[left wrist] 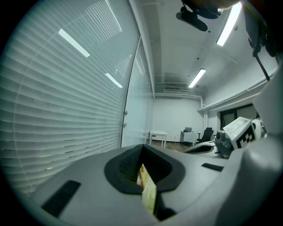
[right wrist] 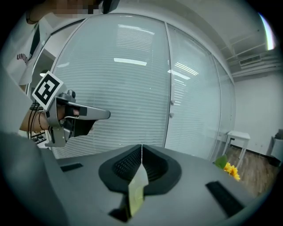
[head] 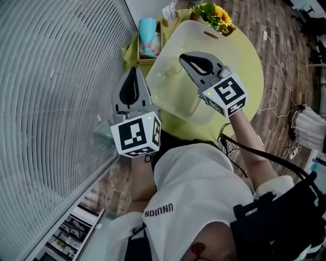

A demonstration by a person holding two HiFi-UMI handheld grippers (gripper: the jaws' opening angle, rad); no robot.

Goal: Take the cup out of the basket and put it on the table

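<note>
A light-blue cup [head: 147, 29] stands upright in a small wooden box [head: 138, 55] at the far left edge of the round yellow-green table [head: 249, 66]. Beside the box, a large translucent white basket [head: 175, 84] with a handle slot sits on the table. My left gripper [head: 134, 71] hovers at the basket's left rim, jaws shut and holding nothing. Over the basket's middle, my right gripper [head: 184, 57] is also shut and empty. In the left gripper view the closed jaws [left wrist: 142, 163] point into the room. In the right gripper view the closed jaws [right wrist: 141, 152] face the blinds.
A slatted glass wall [head: 56, 92] runs along the left. Sunflowers [head: 216, 15] stand at the table's far edge. Cables [head: 277, 97] lie on the wooden floor to the right. The right gripper view catches my left gripper [right wrist: 66, 115], and the left gripper view my right gripper [left wrist: 239, 132].
</note>
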